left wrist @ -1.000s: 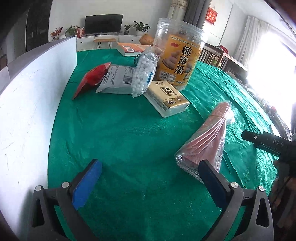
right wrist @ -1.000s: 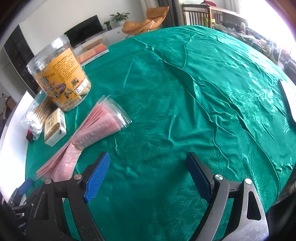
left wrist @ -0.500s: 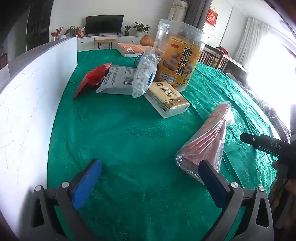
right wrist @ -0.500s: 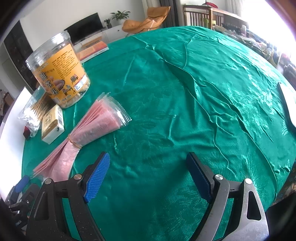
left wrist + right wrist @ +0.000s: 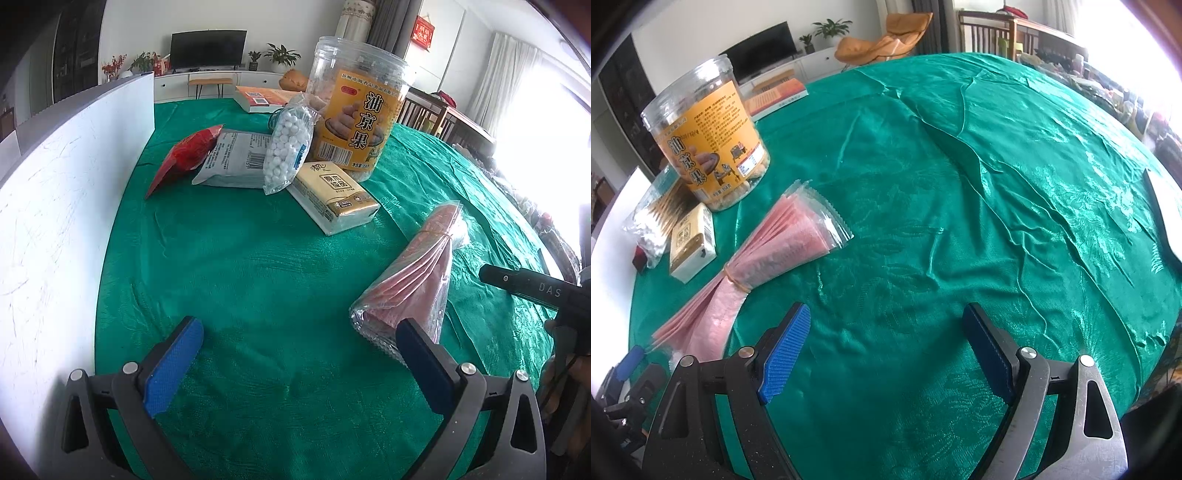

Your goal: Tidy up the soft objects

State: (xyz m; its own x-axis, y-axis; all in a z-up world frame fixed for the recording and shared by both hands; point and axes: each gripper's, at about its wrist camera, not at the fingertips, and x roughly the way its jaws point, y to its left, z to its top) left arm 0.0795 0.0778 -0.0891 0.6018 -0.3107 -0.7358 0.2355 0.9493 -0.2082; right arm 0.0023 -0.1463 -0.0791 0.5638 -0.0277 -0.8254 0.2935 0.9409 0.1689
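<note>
A table covered with a green tablecloth carries all items. A white board stands upright along the left edge of the table.

A clear plastic jar with an orange label stands upright toward the far left part of the surface. A book lies flat behind it, near the far edge.

A bundle of pink sachets in clear wrappers, tied at its middle with a rubber band, lies flat near the centre of the near edge. Its fanned ends point toward the jar and toward the near edge.

A grey pouch lies flat to the left of the jar, and a red packet lies against its left side, nearer the white board.

A boxed tissue pack lies flat just in front of the jar, between the jar and the bundle. A bag of white balls leans against the jar; its lower end touches the tissue pack.

The left gripper hovers over the near left part of the surface. Its jaws are spread wide and hold nothing. The right jaw is just beside the near end of the bundle.

The right gripper hovers over bare cloth at the near edge, to the right of the bundle. Its jaws are spread wide and hold nothing.
</note>
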